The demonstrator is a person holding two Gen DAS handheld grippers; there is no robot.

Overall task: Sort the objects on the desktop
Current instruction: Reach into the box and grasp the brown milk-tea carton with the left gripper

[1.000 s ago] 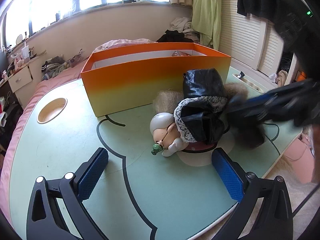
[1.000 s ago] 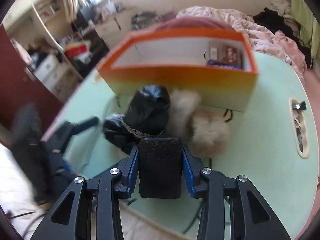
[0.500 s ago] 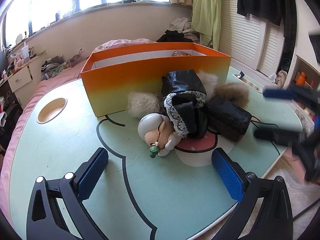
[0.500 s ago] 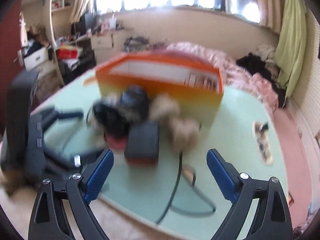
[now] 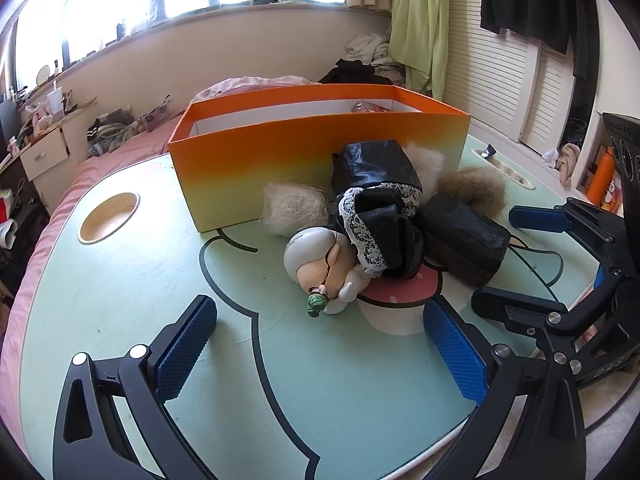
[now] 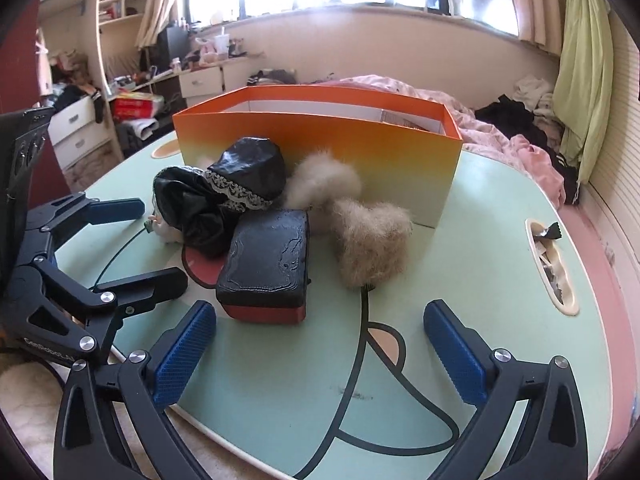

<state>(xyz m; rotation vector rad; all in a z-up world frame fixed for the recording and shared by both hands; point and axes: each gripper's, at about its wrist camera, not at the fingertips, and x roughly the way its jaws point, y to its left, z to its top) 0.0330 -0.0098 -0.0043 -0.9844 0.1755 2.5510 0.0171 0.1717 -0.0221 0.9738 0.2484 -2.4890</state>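
The right gripper (image 6: 320, 354) fingers have just spread wide, empty; the black case (image 6: 266, 264) lies on the table (image 6: 480, 260) near the orange box (image 6: 320, 152); left gripper (image 5: 320, 354) fingers apart

Both wrist views look down across the table (image 5: 120, 300); both share the orange box (image 6: 320, 152).

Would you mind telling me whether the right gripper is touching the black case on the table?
Apart. The right wrist view shows the right gripper with jaws wide, bare table between its pads and the black case.
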